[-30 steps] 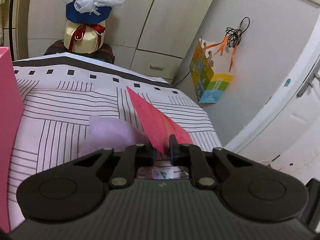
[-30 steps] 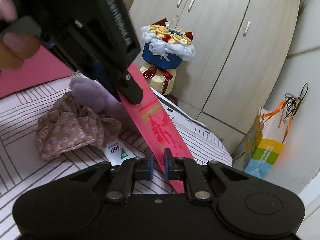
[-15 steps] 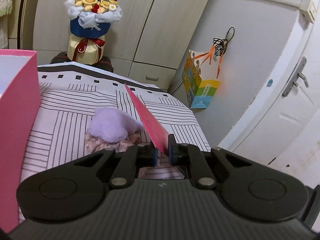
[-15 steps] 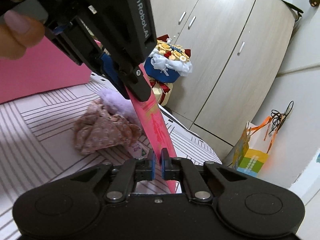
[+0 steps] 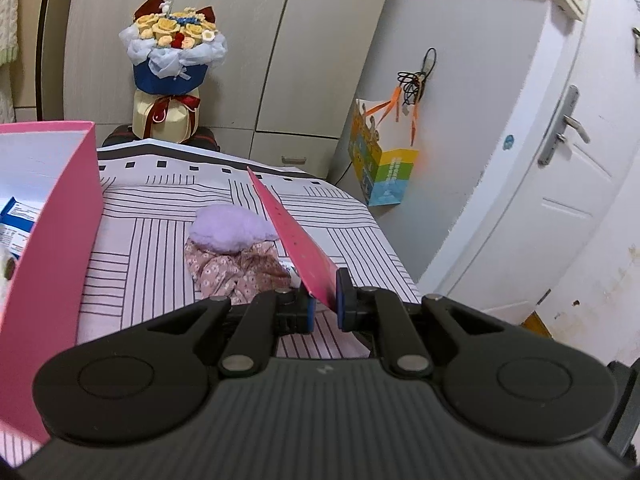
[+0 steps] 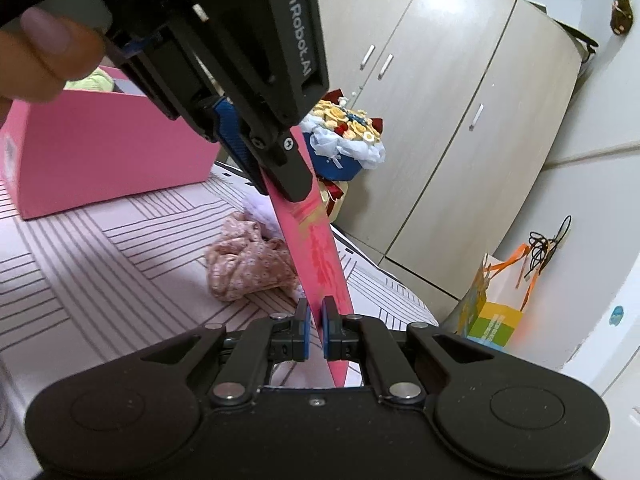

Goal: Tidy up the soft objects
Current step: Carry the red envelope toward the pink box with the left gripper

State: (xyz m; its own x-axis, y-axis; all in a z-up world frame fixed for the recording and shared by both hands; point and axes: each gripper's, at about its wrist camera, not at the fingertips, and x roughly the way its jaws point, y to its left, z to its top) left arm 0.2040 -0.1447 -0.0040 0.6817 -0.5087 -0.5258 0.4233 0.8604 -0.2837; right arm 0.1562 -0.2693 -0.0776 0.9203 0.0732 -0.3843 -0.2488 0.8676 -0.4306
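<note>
A thin, stiff pink sheet [image 5: 296,244] with a red print is held edge-on above the striped bed cover [image 5: 160,248]. My left gripper [image 5: 324,304] is shut on one end of it. My right gripper [image 6: 315,320] is shut on the other end of the pink sheet [image 6: 320,256]. In the right wrist view the left gripper [image 6: 280,176] comes in from the upper left, with a person's hand [image 6: 44,52] on it. Below the sheet lie a lilac fluffy item [image 5: 232,228] and a crumpled floral cloth [image 5: 236,268]. The floral cloth [image 6: 248,264] partly hides a small white packet [image 5: 290,270].
An open pink box [image 5: 52,240] stands on the bed at left, with a blue-white packet [image 5: 16,220] inside. A bouquet [image 5: 172,72] stands beyond the bed's far end, before the wardrobe [image 5: 320,60]. A colourful paper bag [image 5: 380,168] hangs on the wall, near the door [image 5: 560,168].
Both grippers have carried the pink sheet back and slightly up, away from the cloth pile. The pile now looks farther off, and the pink box shows more at left.
</note>
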